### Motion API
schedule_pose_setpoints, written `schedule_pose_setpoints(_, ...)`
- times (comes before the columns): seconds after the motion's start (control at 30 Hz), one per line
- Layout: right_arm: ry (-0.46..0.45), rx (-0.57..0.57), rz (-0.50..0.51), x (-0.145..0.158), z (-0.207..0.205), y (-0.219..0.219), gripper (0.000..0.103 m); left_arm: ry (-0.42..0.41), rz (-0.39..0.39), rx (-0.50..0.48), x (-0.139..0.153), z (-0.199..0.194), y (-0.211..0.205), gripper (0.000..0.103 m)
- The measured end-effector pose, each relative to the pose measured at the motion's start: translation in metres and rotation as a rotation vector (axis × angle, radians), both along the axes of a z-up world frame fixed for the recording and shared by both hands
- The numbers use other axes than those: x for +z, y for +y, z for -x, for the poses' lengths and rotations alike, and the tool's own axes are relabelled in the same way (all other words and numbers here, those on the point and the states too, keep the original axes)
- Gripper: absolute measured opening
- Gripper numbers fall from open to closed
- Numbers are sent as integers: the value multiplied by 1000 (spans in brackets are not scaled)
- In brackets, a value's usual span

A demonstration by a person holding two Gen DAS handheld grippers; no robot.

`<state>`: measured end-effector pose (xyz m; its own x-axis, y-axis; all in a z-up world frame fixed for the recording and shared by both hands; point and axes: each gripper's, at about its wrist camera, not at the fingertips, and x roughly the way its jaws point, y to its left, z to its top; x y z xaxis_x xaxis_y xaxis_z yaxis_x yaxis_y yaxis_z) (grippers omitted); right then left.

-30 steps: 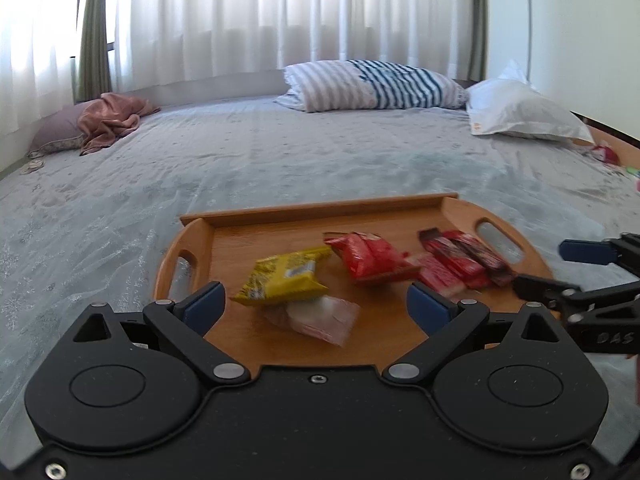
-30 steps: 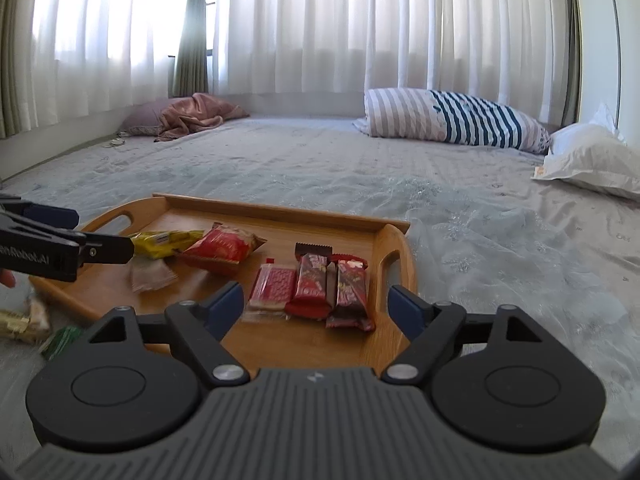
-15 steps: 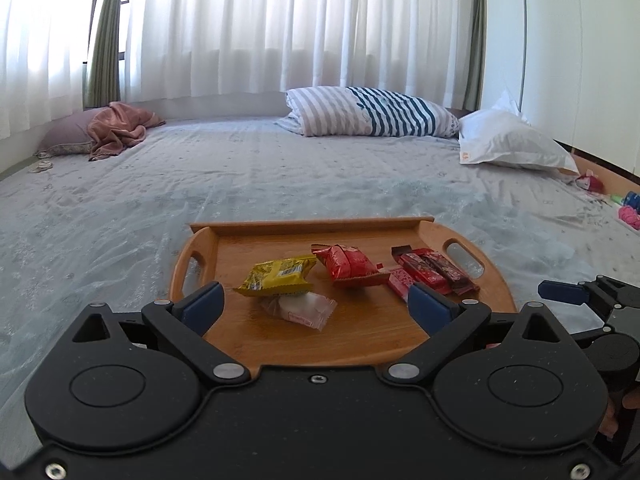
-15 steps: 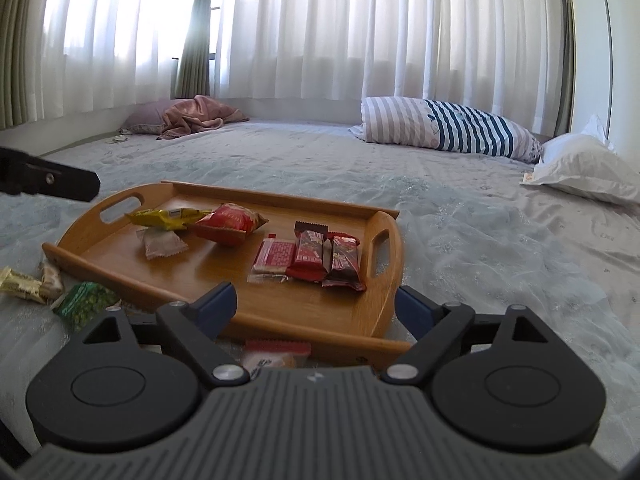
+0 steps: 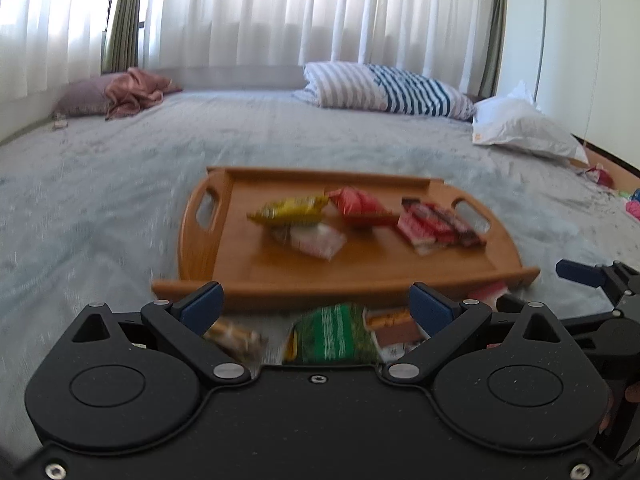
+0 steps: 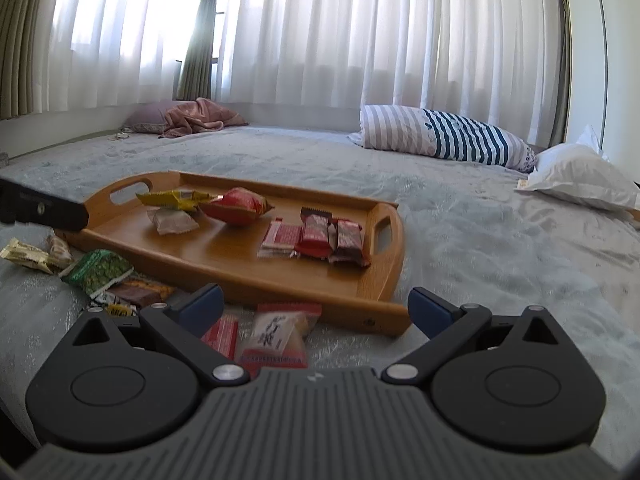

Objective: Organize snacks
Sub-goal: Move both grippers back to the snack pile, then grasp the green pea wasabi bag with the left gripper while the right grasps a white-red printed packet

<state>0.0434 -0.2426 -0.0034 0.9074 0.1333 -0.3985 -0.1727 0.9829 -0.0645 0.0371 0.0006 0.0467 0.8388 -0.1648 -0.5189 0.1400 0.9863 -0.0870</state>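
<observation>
Here, both grippers (image 5: 316,308) (image 6: 316,306) gape — nothing gripped, seemingly

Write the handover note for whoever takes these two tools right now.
Left tool: open, empty, above the green packet on the bedcover.
Right tool: open, empty, jaws have just been widening; a white-and-red packet lies below the gap.
Done: on the wooden tray lie the yellow packet, a pale packet, a red packet and three red bars side by side.
Left: loose snacks on the bedcover in front of the tray, among them the cream packet and brown bar.
</observation>
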Motion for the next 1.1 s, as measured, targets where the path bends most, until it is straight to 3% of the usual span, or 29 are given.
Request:
schedule_pose_setpoints(0.07,16,14,-9,-2,2,-1,102,22,4,-1,-7,2,-1,81)
schedule_pose_setpoints(0.13,26,19,-22,-4,5,0,90,54,18,-3,-14,1,-1,57)
schedule_pose_setpoints(0.2,33,15,-24,-6,8,3,79,80,46,-3,-18,1,0,48)
schedule_pose_setpoints(0.33,53,10,-52,-10,12,6,55,90,71,12,-25,-2,-1,47)
schedule_pose_setpoints(0.43,65,8,-73,-10,12,7,44,87,72,29,-28,-5,-3,48)
schedule_pose_setpoints(0.77,101,-13,-86,-19,2,13,43,93,56,43,-38,-18,-11,53)
schedule_pose_setpoints(0.93,100,-12,-74,-22,-1,16,45,90,69,39,-44,-25,-12,67)
schedule_pose_setpoints(1.1,97,-7,-63,-23,-1,17,47,45,25,60,-39,-27,-17,77)
